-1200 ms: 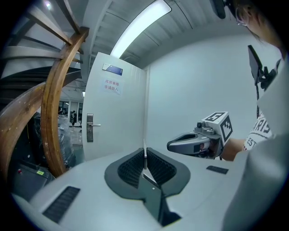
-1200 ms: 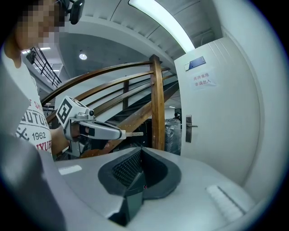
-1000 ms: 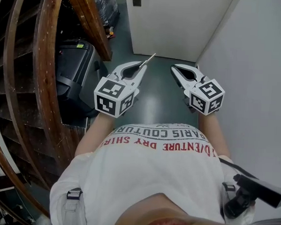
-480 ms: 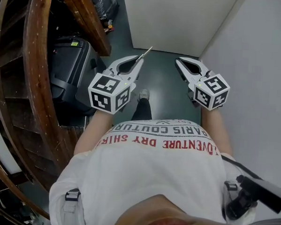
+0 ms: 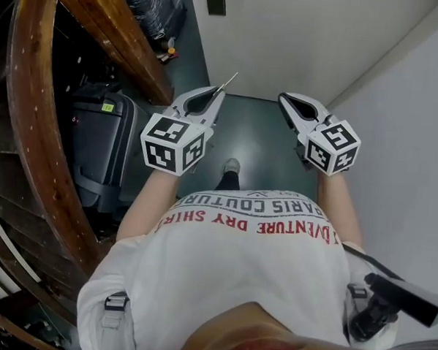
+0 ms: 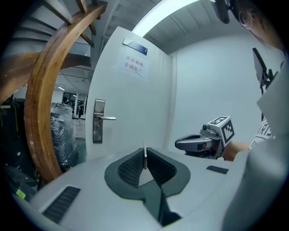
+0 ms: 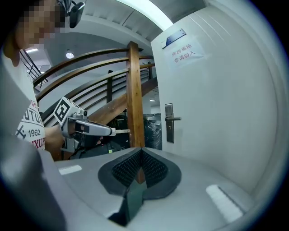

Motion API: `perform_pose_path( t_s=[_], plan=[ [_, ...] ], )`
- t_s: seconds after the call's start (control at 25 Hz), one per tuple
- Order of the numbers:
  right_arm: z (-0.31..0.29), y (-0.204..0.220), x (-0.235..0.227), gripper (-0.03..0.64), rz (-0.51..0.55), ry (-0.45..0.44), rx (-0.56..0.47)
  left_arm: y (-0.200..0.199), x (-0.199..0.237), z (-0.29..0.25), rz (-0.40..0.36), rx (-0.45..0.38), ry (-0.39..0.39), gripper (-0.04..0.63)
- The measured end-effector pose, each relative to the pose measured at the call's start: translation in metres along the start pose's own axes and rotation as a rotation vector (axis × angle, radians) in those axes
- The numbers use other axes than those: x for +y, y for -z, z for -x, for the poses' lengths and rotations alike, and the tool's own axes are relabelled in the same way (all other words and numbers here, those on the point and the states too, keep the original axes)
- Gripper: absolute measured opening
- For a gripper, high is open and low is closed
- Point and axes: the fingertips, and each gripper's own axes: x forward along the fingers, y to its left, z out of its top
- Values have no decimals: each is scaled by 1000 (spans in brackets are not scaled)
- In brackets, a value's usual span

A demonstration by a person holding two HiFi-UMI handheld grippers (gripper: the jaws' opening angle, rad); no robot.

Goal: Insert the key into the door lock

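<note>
The key (image 6: 144,154) is being clamped edge-on between the closed jaws of the left gripper (image 5: 220,94). Its thin blade is being pointed past the jaw tips toward the white door (image 6: 135,103), well short of the door lock (image 6: 98,121) with its lever handle. The right gripper (image 7: 141,155) is being held beside the left at similar height, jaws pressed fully together with nothing between them; both are being held out before the door, with the wooden stair rail (image 5: 27,124) on the left.

Two grippers (image 5: 219,97) (image 5: 284,101), one key (image 5: 228,84), one door (image 5: 285,35)
</note>
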Motion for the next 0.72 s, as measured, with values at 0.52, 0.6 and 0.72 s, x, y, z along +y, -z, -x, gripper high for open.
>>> perform_pose_path(
  t_s=[0.52,0.6,0.72],
  plan=[
    [-187,-122,-166,20,88,-2,-57,-91,187,-147,111,-1,-18,23],
    [-205,-124,-176,26,124,-16,-41,-88,200,-159,135,16,-25,23],
    [-227,-128,-191,31,141,-39,-37,-84,216,-175,171,33,-37,23]
  ],
)
